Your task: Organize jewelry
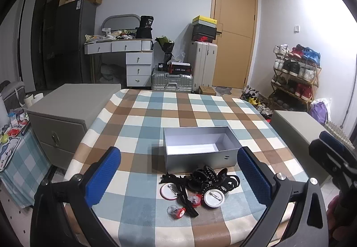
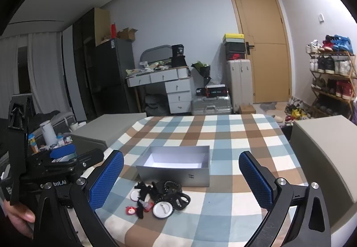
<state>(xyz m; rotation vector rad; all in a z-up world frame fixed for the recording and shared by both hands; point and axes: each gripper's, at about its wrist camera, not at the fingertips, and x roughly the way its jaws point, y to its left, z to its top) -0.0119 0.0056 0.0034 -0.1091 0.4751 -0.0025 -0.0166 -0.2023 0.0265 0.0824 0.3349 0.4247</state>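
I see the grey box (image 1: 200, 155) open on the checked table (image 1: 142, 113); the jewelry pile (image 1: 198, 184) lies just in front of it — my left gripper (image 1: 178, 175) and right gripper (image 2: 180, 180) gape wide, holding nothing.

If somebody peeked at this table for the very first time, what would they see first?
Probably the checkered tablecloth in blue, brown and white, with an open, empty silver box sitting in the middle. Just in front of the box lies a jumbled pile of black hair clips, round pin badges and little red trinkets. The blue-padded left tongs and right tongs stand wide open near the pile, holding nothing.
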